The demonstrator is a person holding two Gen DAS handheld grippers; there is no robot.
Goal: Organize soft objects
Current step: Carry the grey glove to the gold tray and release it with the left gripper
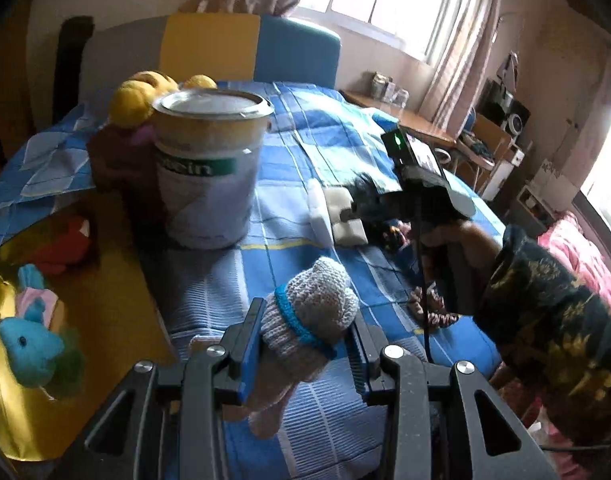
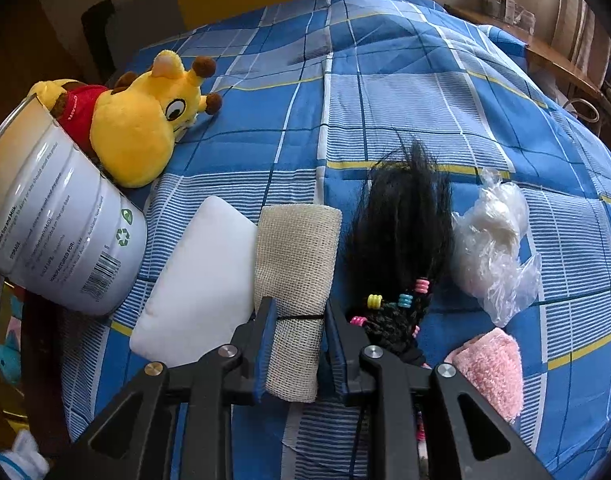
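While left tool [image 1: 305, 344] grips knit sock [image 1: 309, 320], right tool [image 2: 299, 344] clamps mesh roll [image 2: 295, 276].

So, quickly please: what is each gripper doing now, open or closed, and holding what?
Left gripper: closed on the knitted sock.
Right gripper: closed around the beige mesh roll on the bed.

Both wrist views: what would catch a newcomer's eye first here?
Likely the yellow giraffe plush in its red shirt, lying on the blue plaid bedspread against the big white tin. Then the grasps: the left gripper has its jaws around a grey knitted sock with a blue band, and the right gripper clamps a beige mesh roll beside a black hairpiece with coloured beads.
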